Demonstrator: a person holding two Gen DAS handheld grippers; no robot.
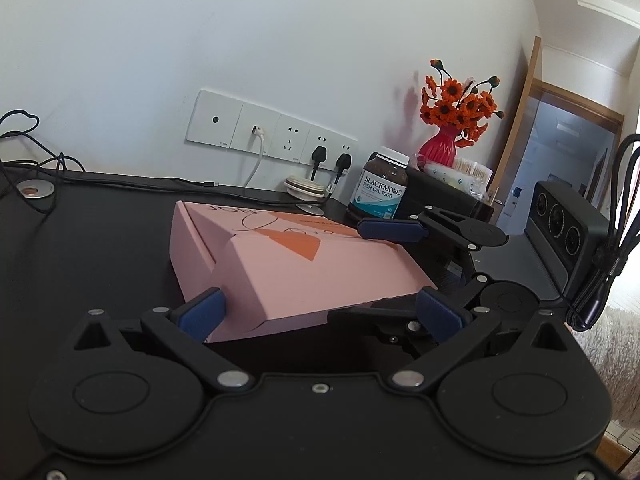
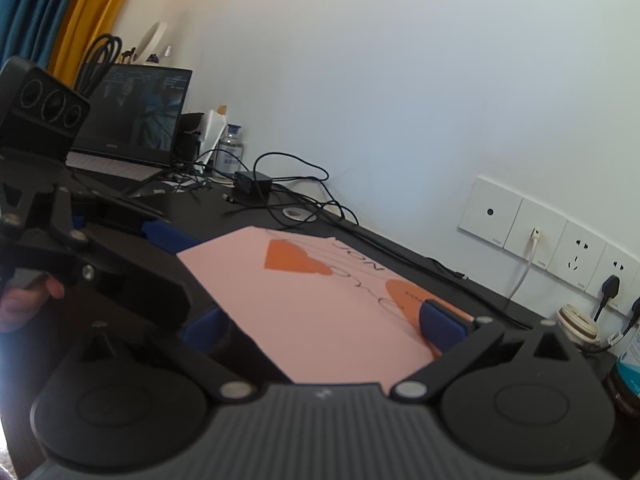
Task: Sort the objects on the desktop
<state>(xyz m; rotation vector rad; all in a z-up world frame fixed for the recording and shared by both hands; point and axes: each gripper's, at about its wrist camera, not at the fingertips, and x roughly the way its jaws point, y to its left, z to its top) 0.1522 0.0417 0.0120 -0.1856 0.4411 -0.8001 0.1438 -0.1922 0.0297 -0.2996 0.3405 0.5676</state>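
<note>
We see the pink box (image 1: 296, 276) lying on the black tabletop (image 1: 100, 232). Our left tool (image 1: 320, 312) and right tool (image 2: 324, 328) both sit spread wide around its corners. Behind it crowd a fish oil bottle (image 1: 378, 196), red flower vase (image 1: 440, 146), cables (image 2: 296, 184) and laptop (image 2: 136, 120).

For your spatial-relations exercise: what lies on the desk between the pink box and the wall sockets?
In the left wrist view, a black cable runs across the bare dark desk between the pink box and the wall sockets.
</note>
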